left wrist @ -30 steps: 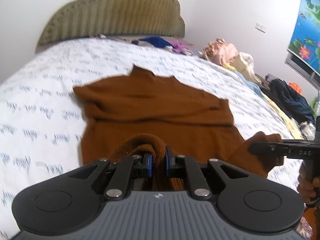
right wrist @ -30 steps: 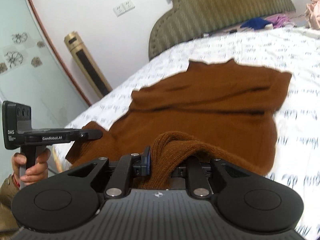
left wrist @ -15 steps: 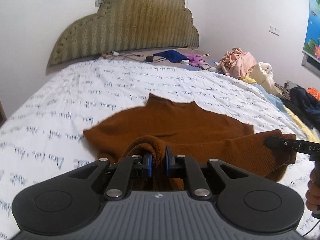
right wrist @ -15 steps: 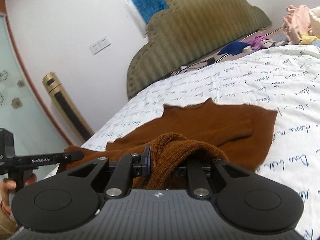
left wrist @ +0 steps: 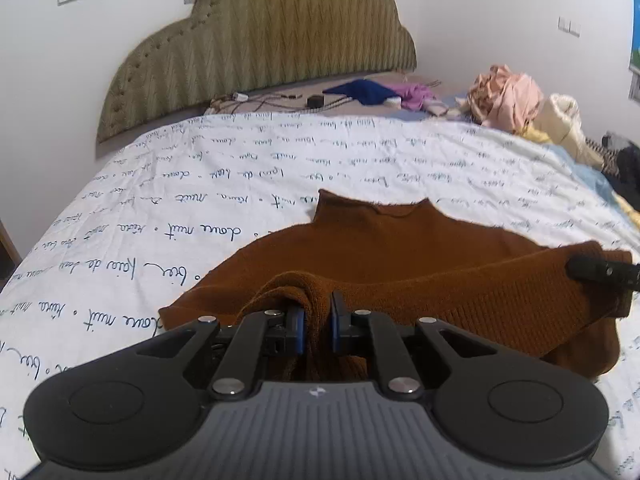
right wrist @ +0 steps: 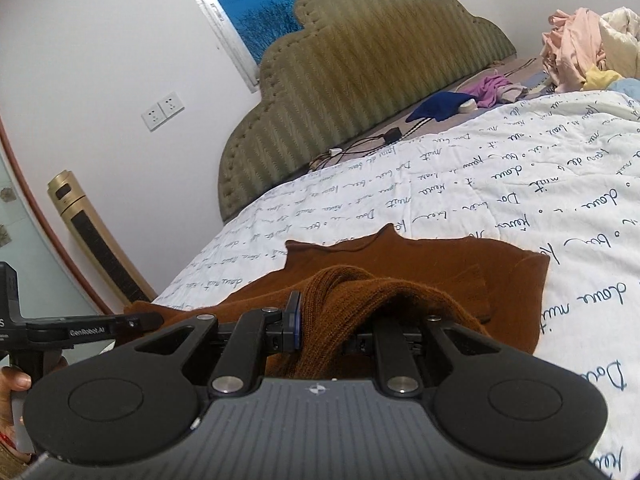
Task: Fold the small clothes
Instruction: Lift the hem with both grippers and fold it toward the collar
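Note:
A brown knit sweater (left wrist: pixel 400 240) lies on the white bedsheet (left wrist: pixel 200 200), collar toward the headboard. My left gripper (left wrist: pixel 316 322) is shut on a bunched part of its near hem. My right gripper (right wrist: pixel 320 320) is shut on the other hem corner, with knit cloth (right wrist: pixel 360 292) draped over its right finger. Both hold the hem lifted above the sweater's body (right wrist: pixel 460 264). The right gripper's tip (left wrist: pixel 600 270) shows at the right edge of the left wrist view, and the left gripper (right wrist: pixel 80 330) shows at the left of the right wrist view.
An olive padded headboard (left wrist: pixel 260 48) stands at the far end. Loose clothes and cables (left wrist: pixel 372 92) lie below it. A heap of pink and cream clothes (left wrist: pixel 512 96) sits on the bed's right side. A gold tower fan (right wrist: pixel 92 240) stands by the wall on the left.
Both grippers have carried the hem forward toward the collar and dropped lower to the bed. The sweater's lower half now folds over its upper half.

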A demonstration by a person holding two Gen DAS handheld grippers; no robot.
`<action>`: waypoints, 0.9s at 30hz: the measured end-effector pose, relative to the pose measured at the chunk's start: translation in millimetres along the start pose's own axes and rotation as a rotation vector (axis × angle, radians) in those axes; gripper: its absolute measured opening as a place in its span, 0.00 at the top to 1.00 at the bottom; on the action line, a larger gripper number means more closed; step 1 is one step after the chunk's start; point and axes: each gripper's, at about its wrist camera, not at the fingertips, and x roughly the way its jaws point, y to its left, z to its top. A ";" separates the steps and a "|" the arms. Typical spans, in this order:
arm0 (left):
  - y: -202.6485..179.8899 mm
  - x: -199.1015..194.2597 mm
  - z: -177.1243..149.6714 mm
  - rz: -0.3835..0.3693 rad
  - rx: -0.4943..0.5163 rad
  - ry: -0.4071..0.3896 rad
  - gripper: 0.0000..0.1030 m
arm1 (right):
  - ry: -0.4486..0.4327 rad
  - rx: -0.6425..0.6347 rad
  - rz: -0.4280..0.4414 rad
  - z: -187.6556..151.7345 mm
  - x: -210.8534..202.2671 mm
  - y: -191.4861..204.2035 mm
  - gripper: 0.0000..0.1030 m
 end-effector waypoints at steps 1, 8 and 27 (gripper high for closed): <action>-0.5 4.7 0.5 0.003 0.004 0.006 0.88 | 0.002 0.002 -0.005 0.8 3.8 -1.7 0.80; 1.8 34.4 6.3 0.016 0.005 0.052 0.88 | 0.027 0.049 -0.023 1.2 26.7 -17.6 0.80; 15.4 85.6 15.7 0.008 -0.055 0.154 0.88 | 0.068 0.130 -0.034 6.4 57.2 -39.7 0.80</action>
